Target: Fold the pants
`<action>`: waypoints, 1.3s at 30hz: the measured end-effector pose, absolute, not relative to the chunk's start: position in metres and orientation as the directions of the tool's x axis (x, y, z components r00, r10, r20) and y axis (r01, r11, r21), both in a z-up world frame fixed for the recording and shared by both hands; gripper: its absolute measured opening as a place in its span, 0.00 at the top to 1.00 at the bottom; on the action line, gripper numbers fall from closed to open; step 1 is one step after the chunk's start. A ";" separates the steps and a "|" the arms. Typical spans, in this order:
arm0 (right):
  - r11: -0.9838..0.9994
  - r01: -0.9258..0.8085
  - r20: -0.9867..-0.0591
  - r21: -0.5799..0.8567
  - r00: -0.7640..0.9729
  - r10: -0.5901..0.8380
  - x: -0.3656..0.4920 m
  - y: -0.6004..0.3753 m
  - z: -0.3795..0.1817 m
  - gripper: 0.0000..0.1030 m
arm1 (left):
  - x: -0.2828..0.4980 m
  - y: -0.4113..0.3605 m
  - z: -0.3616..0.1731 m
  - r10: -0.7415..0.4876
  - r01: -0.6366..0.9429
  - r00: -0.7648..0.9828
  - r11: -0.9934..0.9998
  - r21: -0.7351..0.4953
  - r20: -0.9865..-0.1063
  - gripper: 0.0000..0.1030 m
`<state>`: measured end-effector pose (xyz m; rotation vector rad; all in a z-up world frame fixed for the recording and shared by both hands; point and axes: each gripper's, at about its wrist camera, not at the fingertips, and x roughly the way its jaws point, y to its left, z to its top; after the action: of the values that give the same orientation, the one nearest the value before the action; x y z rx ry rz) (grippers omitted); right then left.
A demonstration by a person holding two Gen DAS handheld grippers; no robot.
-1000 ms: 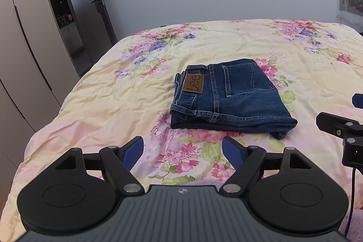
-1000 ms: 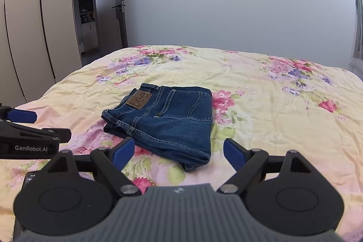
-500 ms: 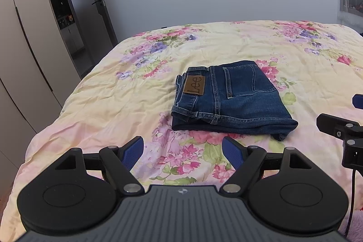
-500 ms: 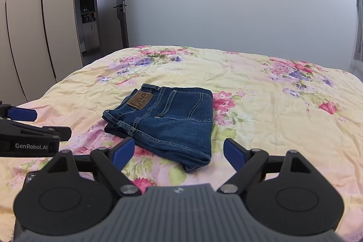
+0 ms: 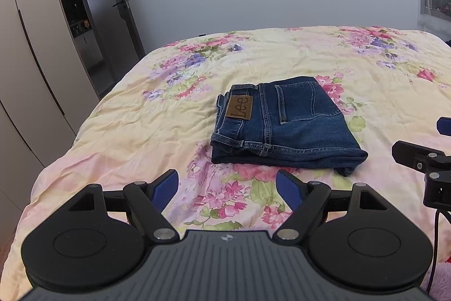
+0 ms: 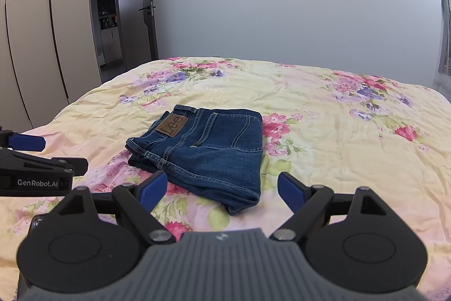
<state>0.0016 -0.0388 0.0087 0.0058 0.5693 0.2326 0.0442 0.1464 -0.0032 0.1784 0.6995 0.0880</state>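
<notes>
Both views have drawn slightly back from the jeans (image 5: 284, 126). They sit a little farther off. Nothing on the bed (image 5: 141, 126) has shifted

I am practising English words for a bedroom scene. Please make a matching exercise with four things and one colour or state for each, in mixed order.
Things:
1. jeans
2. Lee patch
3. bedspread
4. left gripper

Descriptions:
a. yellow with flowers
b. open, holding nothing
c. folded, dark blue
d. brown

Pairs: 1-c, 2-d, 3-a, 4-b
</notes>
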 end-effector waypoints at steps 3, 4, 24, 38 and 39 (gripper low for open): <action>0.974 -0.216 -0.533 0.070 0.817 0.220 0.001 -0.039 0.009 0.21 | 0.044 0.147 -0.003 0.140 -0.020 0.762 0.981 0.192 -0.632 0.10; 0.974 -0.216 -0.534 0.071 0.817 0.220 0.002 -0.039 0.009 0.21 | 0.044 0.147 -0.003 0.139 -0.020 0.762 0.981 0.192 -0.632 0.10; 0.974 -0.217 -0.534 0.070 0.817 0.221 0.001 -0.039 0.008 0.21 | 0.044 0.147 -0.003 0.139 -0.020 0.764 0.981 0.192 -0.630 0.10; 0.974 -0.214 -0.532 0.072 0.818 0.219 0.001 -0.039 0.009 0.21 | 0.040 0.146 -0.002 0.144 -0.026 0.774 0.980 0.197 -0.617 0.10; 0.974 -0.215 -0.532 0.072 0.818 0.220 0.001 -0.039 0.009 0.21 | 0.040 0.146 -0.002 0.144 -0.027 0.774 0.980 0.196 -0.617 0.10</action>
<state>0.0008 -0.0392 0.0094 0.0090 0.5678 0.2314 0.0403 0.1458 -0.0021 0.1800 0.6807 0.0931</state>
